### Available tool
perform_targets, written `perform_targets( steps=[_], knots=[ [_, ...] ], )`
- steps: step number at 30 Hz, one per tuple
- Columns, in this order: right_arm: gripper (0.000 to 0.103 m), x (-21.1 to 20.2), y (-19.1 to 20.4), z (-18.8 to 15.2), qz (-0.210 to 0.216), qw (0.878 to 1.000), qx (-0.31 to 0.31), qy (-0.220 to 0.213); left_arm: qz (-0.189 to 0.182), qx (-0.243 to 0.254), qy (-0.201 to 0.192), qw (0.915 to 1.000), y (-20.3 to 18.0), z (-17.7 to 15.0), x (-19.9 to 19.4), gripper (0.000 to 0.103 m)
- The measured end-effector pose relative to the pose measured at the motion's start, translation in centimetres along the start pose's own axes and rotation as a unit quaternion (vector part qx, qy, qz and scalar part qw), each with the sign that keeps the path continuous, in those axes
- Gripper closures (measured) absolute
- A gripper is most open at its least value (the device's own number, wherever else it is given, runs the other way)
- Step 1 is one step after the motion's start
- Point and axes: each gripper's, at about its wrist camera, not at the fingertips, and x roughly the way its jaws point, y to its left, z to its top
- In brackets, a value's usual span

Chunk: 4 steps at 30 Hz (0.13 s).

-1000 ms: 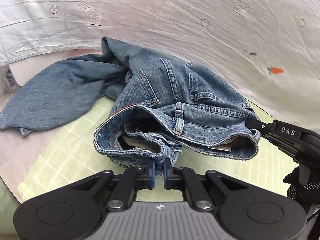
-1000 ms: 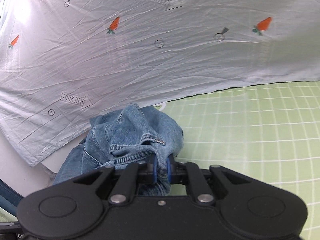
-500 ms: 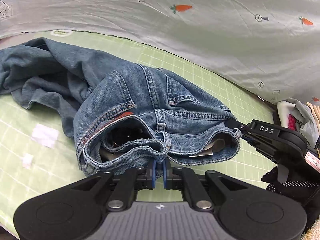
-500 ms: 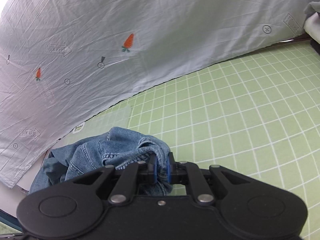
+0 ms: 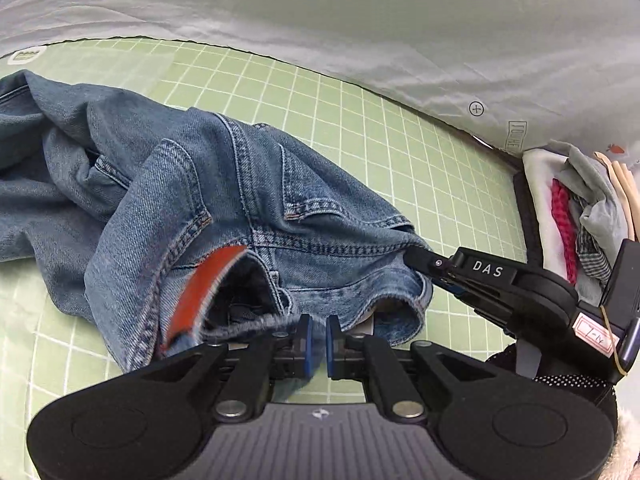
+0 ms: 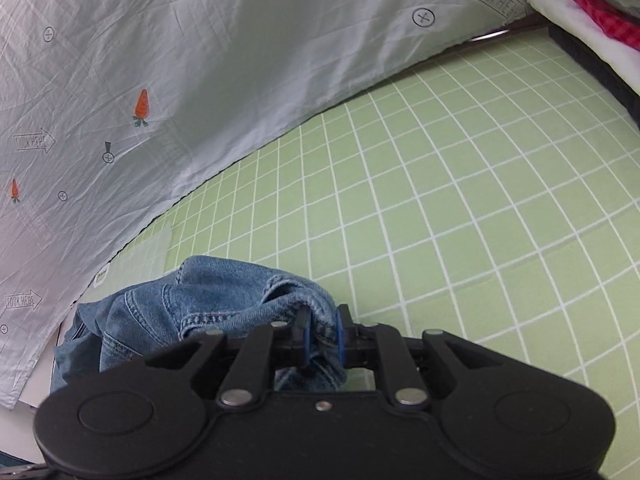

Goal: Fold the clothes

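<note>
A pair of blue jeans (image 5: 248, 208) lies crumpled on the green grid mat (image 5: 400, 140), waistband toward me, legs trailing to the left. My left gripper (image 5: 316, 340) is shut on the near edge of the waistband. My right gripper (image 6: 320, 334) is shut on the waistband's other end; it shows in the left wrist view (image 5: 424, 262) at the right, pinching the denim. In the right wrist view the jeans (image 6: 208, 304) bunch at the lower left.
A pale sheet with carrot prints (image 6: 200, 60) hangs behind the mat. A pile of other clothes (image 5: 580, 208) sits at the mat's right edge, beyond a dark border. Open green mat (image 6: 460, 200) stretches right of the jeans.
Both grippers have carried the jeans to the right over the mat, away from the sheet's left end. The clothes pile has come into view. Both stay shut on the waistband.
</note>
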Motion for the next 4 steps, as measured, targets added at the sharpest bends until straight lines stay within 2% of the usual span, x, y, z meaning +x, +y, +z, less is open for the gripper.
perform_targets(
  steps=[2,4],
  knots=[
    [0.085,0.02,-0.38,-0.37,-0.007,1.000,0.009,0.004,0.014,0.010,-0.006,0.9998,0.14,-0.10,-0.56,0.089],
    [0.082,-0.22,-0.59,-0.69,-0.014,1.000,0.017,0.001,0.012,0.001,-0.008,0.9999,0.79,0.21,-0.77,0.088]
  ],
)
